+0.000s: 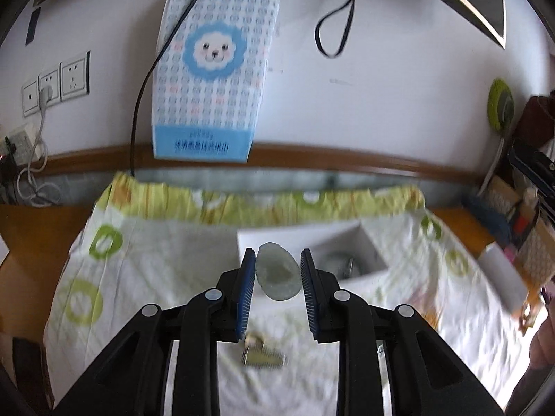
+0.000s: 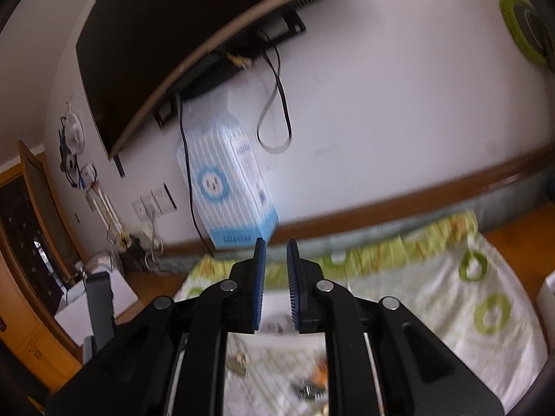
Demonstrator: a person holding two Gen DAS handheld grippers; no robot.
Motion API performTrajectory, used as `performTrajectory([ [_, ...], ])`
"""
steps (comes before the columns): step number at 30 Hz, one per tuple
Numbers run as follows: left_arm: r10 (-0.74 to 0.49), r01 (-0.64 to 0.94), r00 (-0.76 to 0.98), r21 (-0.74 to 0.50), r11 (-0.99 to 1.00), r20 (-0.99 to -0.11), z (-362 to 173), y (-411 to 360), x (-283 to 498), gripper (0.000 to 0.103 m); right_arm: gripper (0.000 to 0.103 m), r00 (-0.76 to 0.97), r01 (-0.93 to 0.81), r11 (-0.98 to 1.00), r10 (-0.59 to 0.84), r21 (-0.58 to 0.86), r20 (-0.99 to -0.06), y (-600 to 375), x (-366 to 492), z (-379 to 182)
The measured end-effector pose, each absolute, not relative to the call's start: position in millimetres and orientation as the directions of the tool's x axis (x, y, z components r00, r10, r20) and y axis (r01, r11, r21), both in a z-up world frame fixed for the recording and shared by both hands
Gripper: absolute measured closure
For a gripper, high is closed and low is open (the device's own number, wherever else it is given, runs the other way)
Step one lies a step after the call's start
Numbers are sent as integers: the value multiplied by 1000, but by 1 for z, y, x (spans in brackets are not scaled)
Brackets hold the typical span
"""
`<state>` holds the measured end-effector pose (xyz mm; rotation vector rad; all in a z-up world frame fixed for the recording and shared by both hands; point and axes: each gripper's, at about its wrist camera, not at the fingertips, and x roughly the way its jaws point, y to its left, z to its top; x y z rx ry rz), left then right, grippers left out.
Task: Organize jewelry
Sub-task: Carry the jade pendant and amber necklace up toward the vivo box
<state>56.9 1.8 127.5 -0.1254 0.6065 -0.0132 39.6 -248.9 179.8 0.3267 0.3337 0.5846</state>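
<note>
Left wrist view: the left gripper (image 1: 277,279) has its blue-padded jaws spread apart, and a pale green, translucent oval pendant (image 1: 278,272) sits between them. Its long axis runs from upper left to lower right, narrower end toward the white box (image 1: 360,239). The pendant's left edge seems to touch the left pad, while a gap shows at the right pad; whether it is gripped or loose I cannot tell. Its surface looks bumpy, perhaps carved, though blur hides the detail. The open white box lies just behind the pendant, with something metallic inside, too blurred to name. Both are above a white cloth (image 1: 145,249) printed with green rings. Nearer the camera than the pendant, on the cloth, lies a small gold-coloured metal piece (image 1: 262,353). Behind the box, a blue-and-white package (image 1: 215,66) leans on the wall, showing a cartoon lion face; the writing on its blue band is unreadable.

Right wrist view: the right gripper (image 2: 276,286) holds nothing, its jaws a narrow gap apart. Below it on the cloth (image 2: 433,298) lie small blurred jewelry pieces (image 2: 312,386). The lion package (image 2: 225,187) stands beyond the gripper, under a dark screen (image 2: 166,45).
</note>
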Motion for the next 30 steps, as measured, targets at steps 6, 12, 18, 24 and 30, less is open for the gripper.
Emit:
performTrajectory([
  [6, -89, -24, 816, -188, 982, -570, 120, 0, 83, 77, 84, 740, -487, 778, 609, 398, -285, -240, 67, 173],
  [12, -120, -13, 781, -207, 978, -613, 91, 0, 90, 77, 49, 679, -382, 862, 506, 334, -532, -235, 75, 81],
  [18, -103, -6, 783, -174, 985, -614, 86, -5, 88, 77, 49, 590, -338, 870, 493, 359, -639, -222, 95, 27],
  [24, -102, 0, 787, -165, 986, -608, 87, -8, 87, 77, 49, 549, -335, 903, 420, 270, -723, -200, 105, 0],
  [30, -102, 3, 787, -162, 987, -608, 86, -10, 86, 77, 99, 574, -405, 884, 443, 232, -689, -187, 93, 6],
])
